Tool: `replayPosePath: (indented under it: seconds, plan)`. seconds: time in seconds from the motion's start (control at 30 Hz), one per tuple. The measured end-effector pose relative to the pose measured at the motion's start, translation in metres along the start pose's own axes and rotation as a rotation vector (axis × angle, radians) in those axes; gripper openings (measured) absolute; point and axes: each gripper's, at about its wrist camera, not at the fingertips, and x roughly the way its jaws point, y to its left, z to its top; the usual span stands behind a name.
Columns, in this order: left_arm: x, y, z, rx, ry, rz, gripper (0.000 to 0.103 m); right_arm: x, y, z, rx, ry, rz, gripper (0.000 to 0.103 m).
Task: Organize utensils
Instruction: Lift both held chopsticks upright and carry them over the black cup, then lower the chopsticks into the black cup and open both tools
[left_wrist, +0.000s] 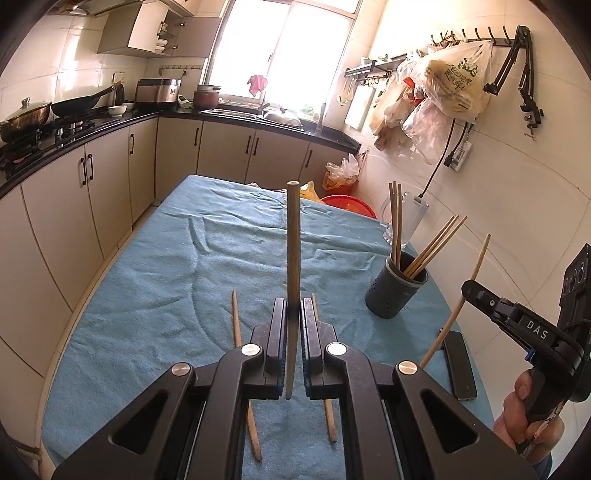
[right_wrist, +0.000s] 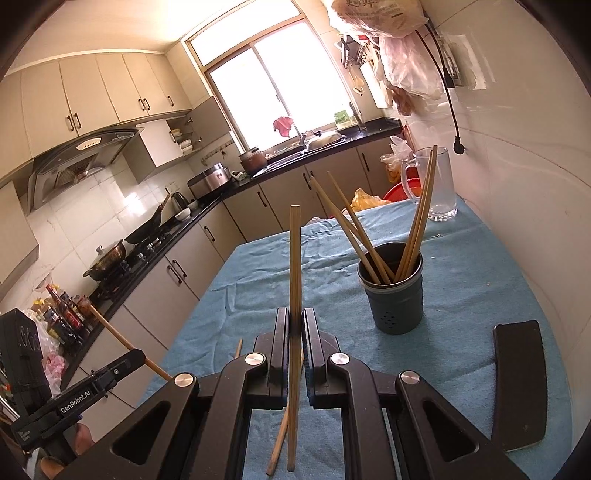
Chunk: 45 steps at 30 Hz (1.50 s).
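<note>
My left gripper (left_wrist: 294, 306) is shut on a wooden chopstick (left_wrist: 293, 251) that stands upright above the blue cloth. My right gripper (right_wrist: 294, 317) is shut on another chopstick (right_wrist: 294, 266), also upright; it shows at the right of the left wrist view (left_wrist: 467, 288). A dark grey holder (left_wrist: 397, 288) with several chopsticks stands on the table's right side, ahead and right of the right gripper (right_wrist: 393, 291). Two loose chopsticks (left_wrist: 236, 325) (left_wrist: 325, 406) lie on the cloth under the left gripper.
A blue cloth (left_wrist: 184, 280) covers the table. A black phone (right_wrist: 519, 384) lies near the right edge by the wall. A clear glass mug (right_wrist: 437, 184) stands at the far right corner. Kitchen cabinets run along the left and back.
</note>
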Motion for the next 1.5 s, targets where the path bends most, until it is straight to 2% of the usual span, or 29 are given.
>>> replayPosePath:
  seconds: [0.5, 0.9, 1.27, 1.5]
  plan:
    - [-0.002, -0.016, -0.005, 0.026, 0.014, -0.004, 0.006, -0.012, -0.014, 0.003, 0.031, -0.024, -0.006, 0.007]
    - [0.001, -0.033, 0.002, 0.061, 0.028, -0.017, 0.006, -0.021, -0.031, 0.007, 0.068, -0.052, -0.016, 0.007]
    - [0.012, -0.072, 0.028, 0.111, 0.036, -0.094, 0.006, -0.043, -0.072, 0.028, 0.158, -0.135, -0.062, 0.007]
    - [0.015, -0.101, 0.054, 0.144, 0.006, -0.127, 0.006, -0.059, -0.095, 0.046, 0.206, -0.214, -0.090, 0.007]
